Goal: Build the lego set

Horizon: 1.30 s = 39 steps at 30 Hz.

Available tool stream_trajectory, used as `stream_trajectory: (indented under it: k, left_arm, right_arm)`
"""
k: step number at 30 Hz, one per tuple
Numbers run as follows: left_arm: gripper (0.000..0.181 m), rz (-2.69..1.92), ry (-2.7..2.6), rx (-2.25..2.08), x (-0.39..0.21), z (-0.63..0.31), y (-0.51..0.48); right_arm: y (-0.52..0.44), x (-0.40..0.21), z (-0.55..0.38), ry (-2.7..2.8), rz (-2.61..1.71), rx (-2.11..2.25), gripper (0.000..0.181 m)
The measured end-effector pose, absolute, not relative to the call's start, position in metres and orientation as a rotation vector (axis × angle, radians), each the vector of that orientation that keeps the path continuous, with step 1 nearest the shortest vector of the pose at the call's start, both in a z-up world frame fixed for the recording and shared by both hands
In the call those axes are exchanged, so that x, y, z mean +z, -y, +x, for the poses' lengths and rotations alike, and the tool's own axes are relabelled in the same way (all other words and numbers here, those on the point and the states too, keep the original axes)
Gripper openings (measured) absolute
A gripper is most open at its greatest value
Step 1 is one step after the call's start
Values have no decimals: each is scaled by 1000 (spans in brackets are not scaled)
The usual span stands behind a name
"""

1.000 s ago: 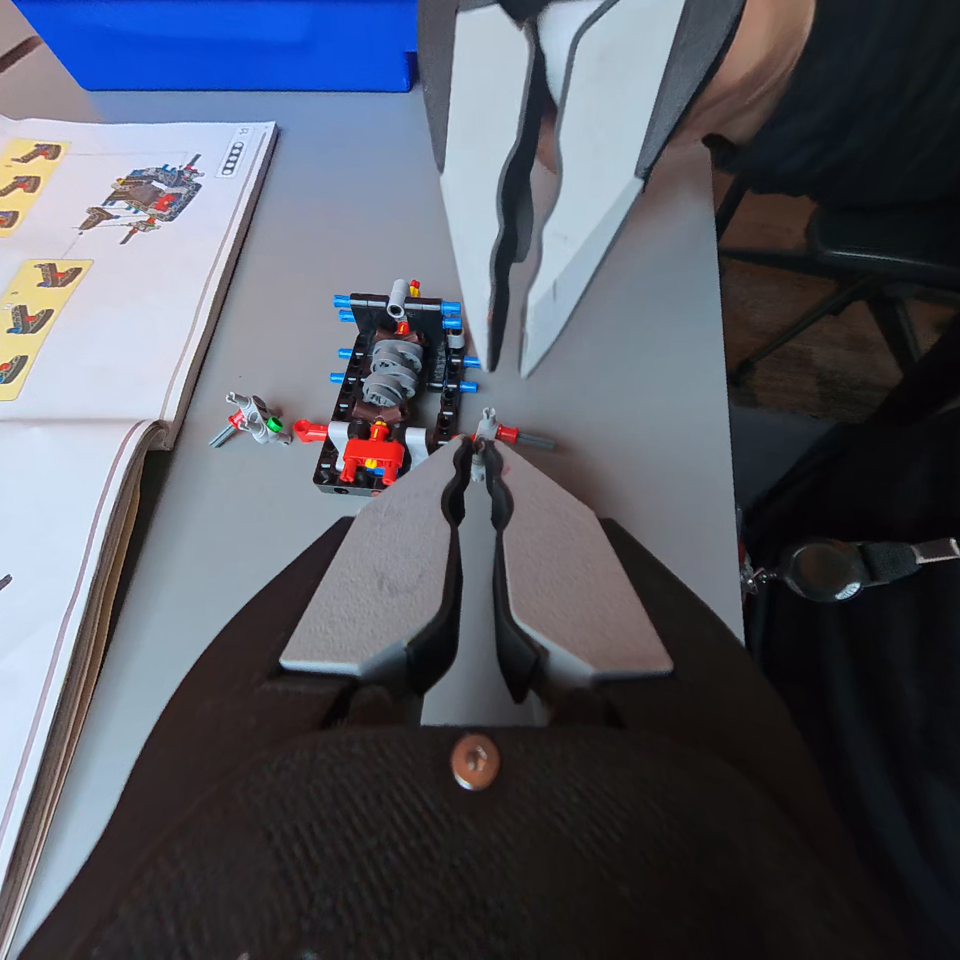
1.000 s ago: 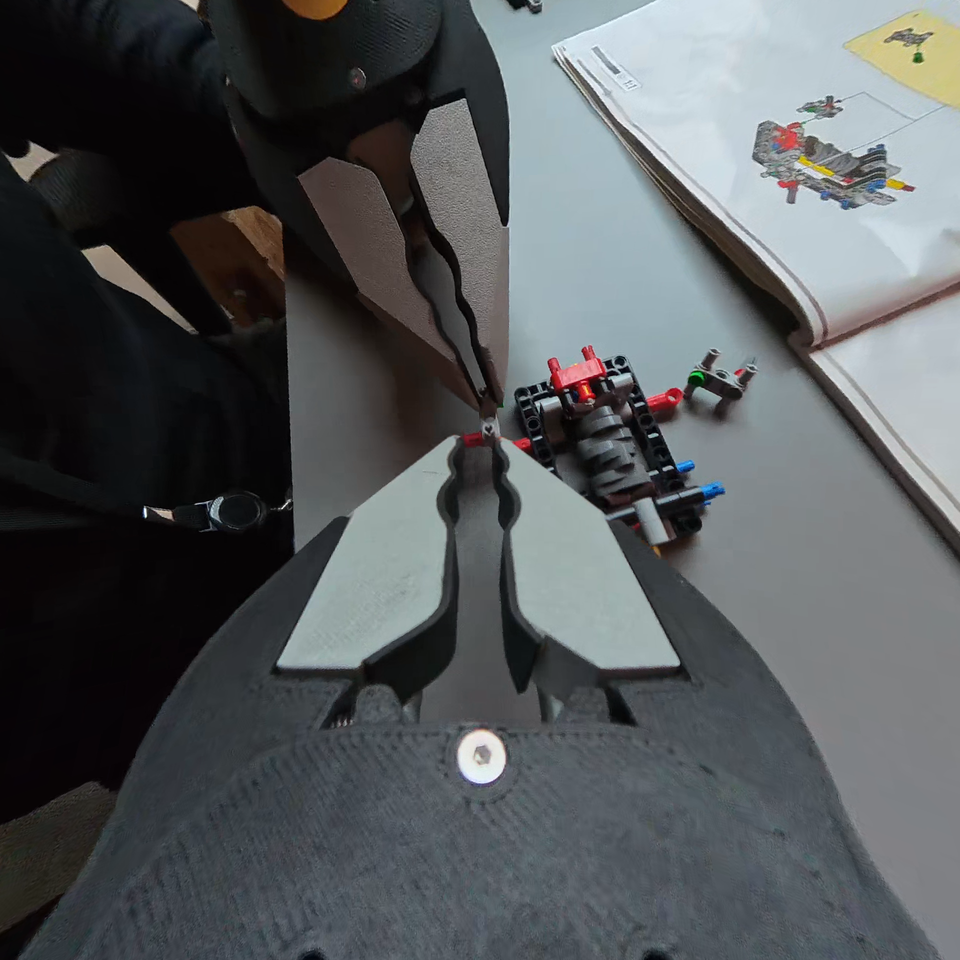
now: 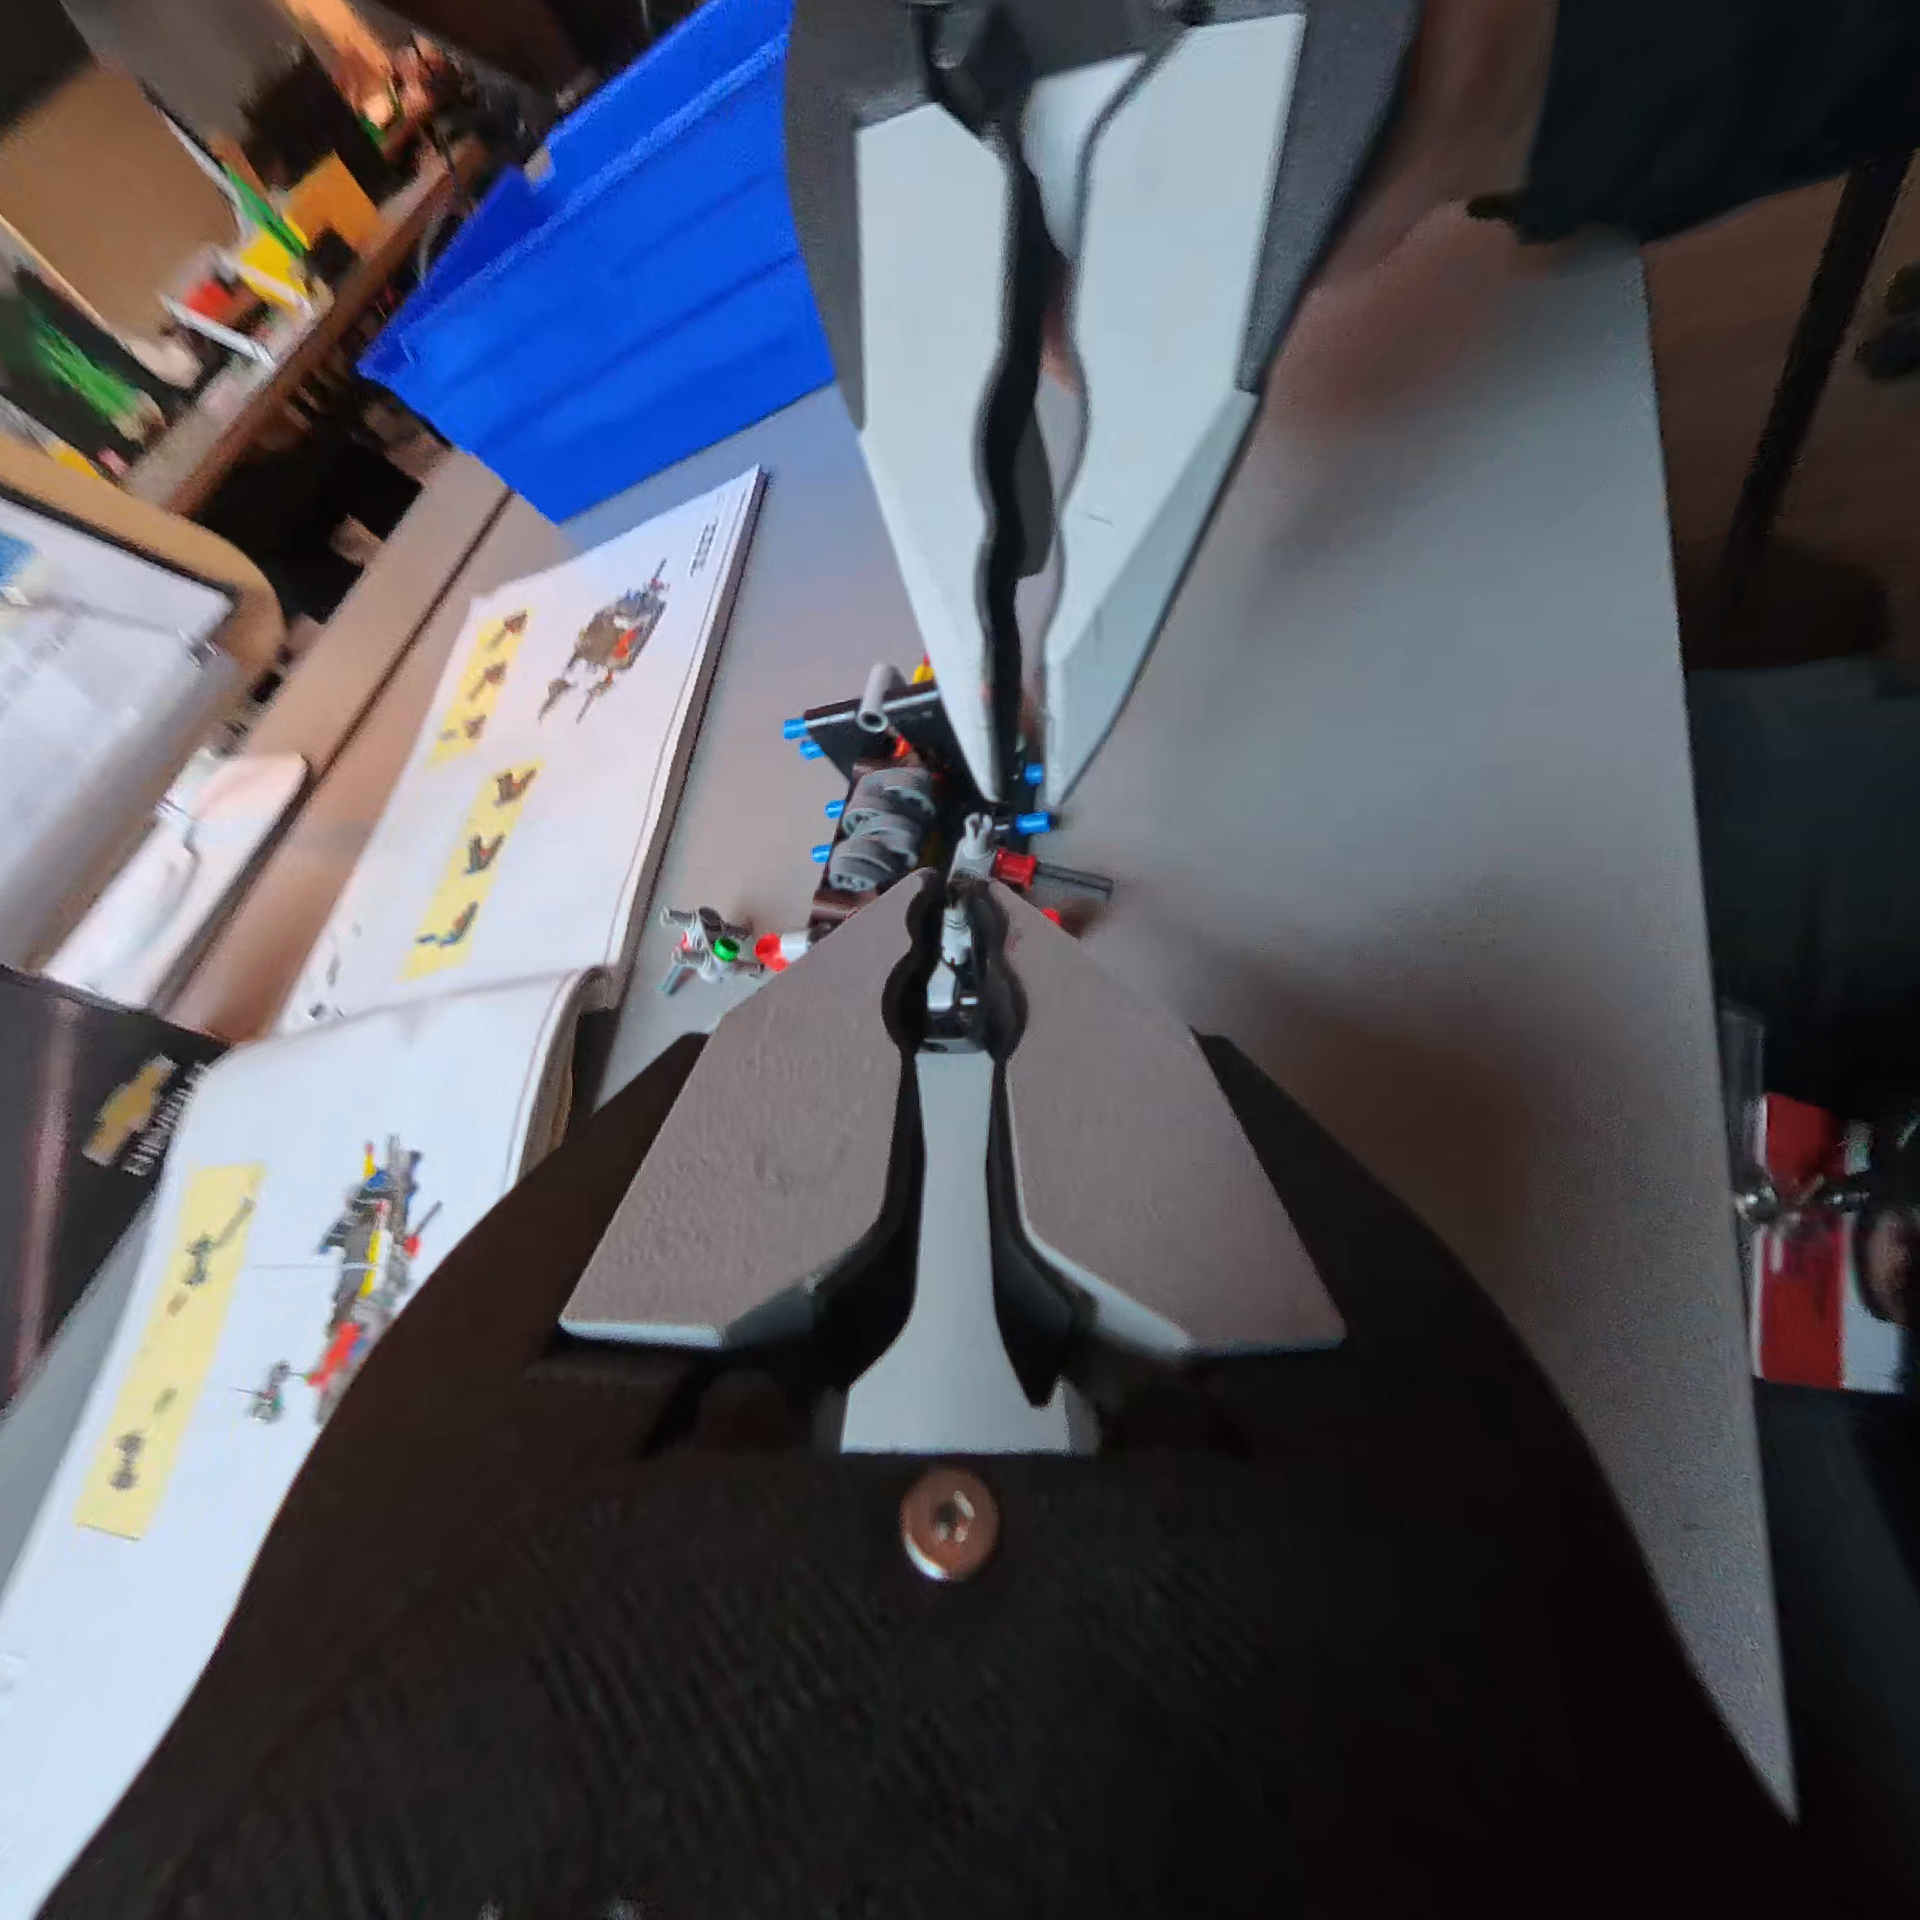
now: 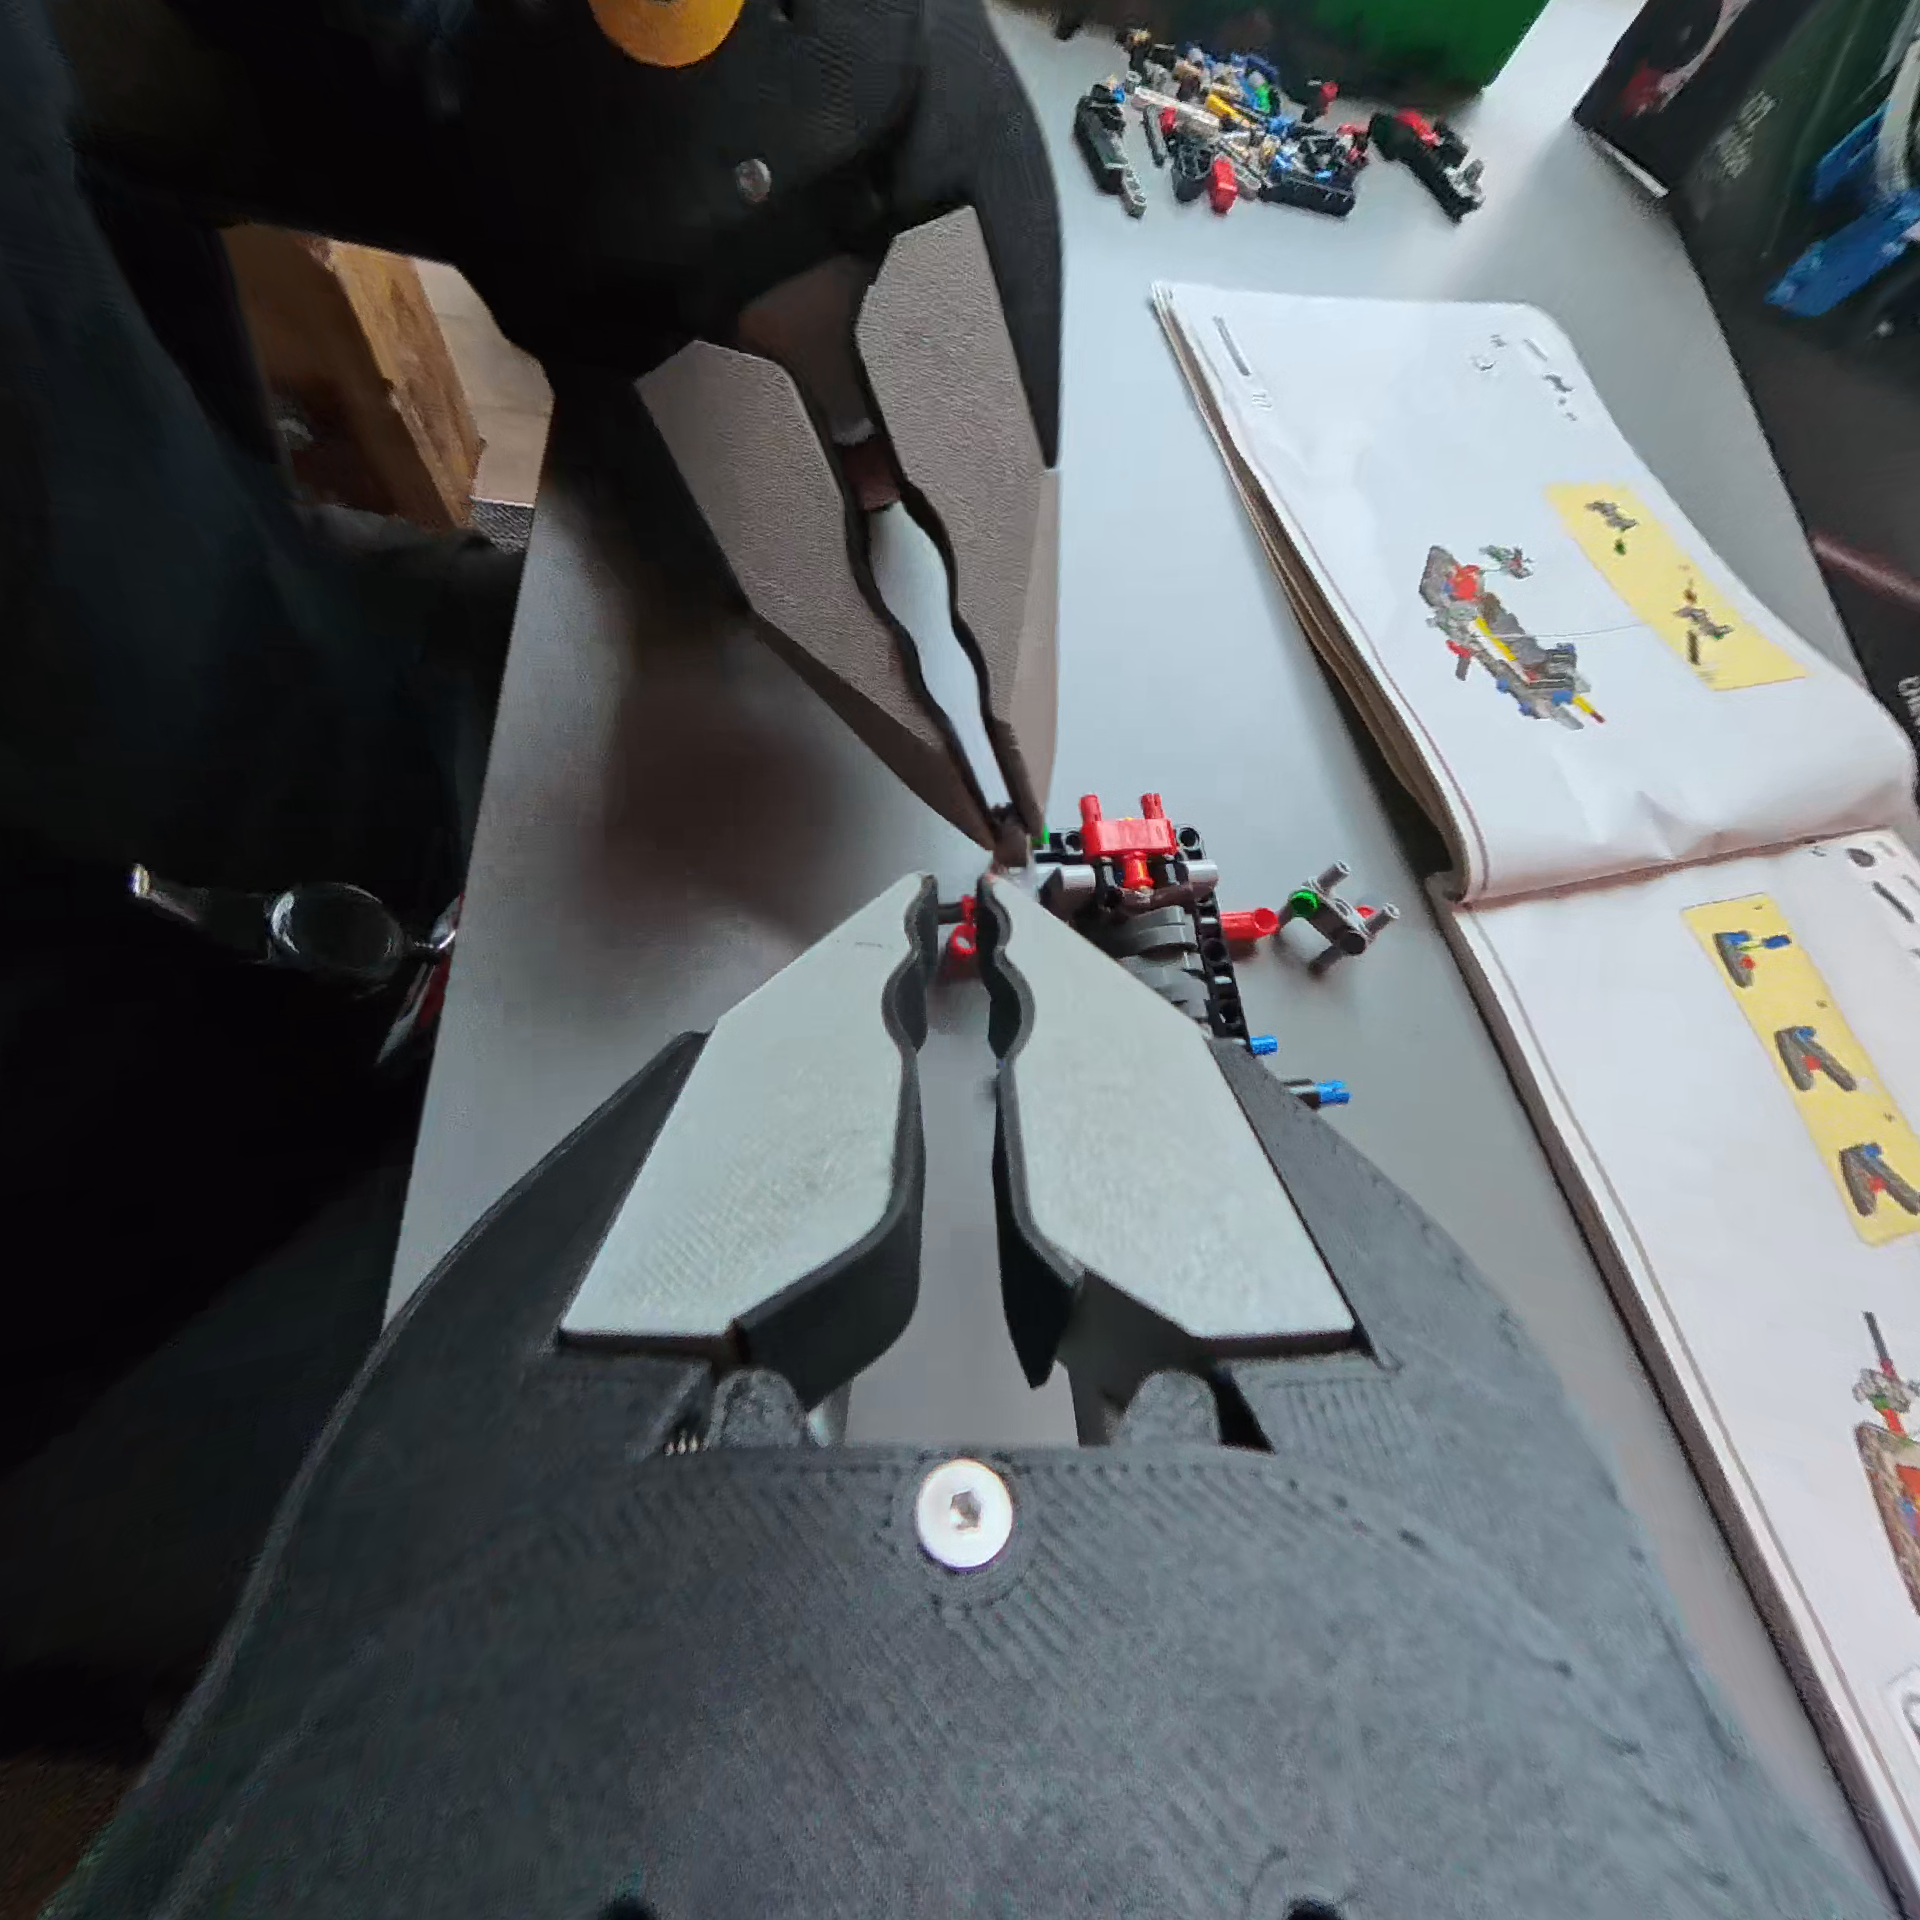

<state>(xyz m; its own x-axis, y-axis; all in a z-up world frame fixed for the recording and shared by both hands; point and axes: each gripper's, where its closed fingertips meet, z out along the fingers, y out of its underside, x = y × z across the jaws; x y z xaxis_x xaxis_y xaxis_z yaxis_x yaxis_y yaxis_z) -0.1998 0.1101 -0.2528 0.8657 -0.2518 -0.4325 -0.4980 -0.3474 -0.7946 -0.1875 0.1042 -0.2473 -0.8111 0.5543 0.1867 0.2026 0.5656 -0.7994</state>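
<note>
My left gripper (image 3: 961,902) is shut on a small grey-and-red connector piece (image 3: 975,844) with a dark axle and holds it just above the table, beside the black lego chassis (image 3: 878,821). My right gripper (image 4: 954,891) comes in from the opposite side. Its tips are closed to a narrow gap around the red end of the same piece (image 4: 961,932). In the right wrist view the left gripper (image 4: 1006,821) pinches the piece next to the chassis (image 4: 1127,847), which carries a red block and grey gears.
A small grey sub-assembly with a green pin (image 3: 717,948) (image 4: 1335,914) lies between the chassis and the open instruction book (image 3: 551,727) (image 4: 1507,623). A blue bin (image 3: 623,281) stands behind. A pile of loose pieces (image 4: 1268,135) lies farther off. The table edge (image 3: 1673,935) is close. My two grippers' fingertips are within a few centimetres of each other.
The right gripper has come down to the piece and closed from open to a narrow gap. The left gripper has tilted and lifted the piece slightly. The chassis has not moved.
</note>
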Motion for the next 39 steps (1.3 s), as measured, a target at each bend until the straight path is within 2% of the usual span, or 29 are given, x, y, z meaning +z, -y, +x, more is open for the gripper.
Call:
stream_trajectory:
  k: [9, 22, 39]
  left_arm:
    - [2, -2063, -358, -88, -256, -200, -106]
    - [2, -2129, -348, -66, -266, -200, -110]
    - [3, -2146, -326, -127, -268, -198, -107]
  right_arm:
    - [-117, -255, -196, 2493, -789, 1178, 15]
    - [-111, -270, -198, 2579, -824, 1093, 0]
    - [-105, -270, -198, 2606, -816, 1079, 2]
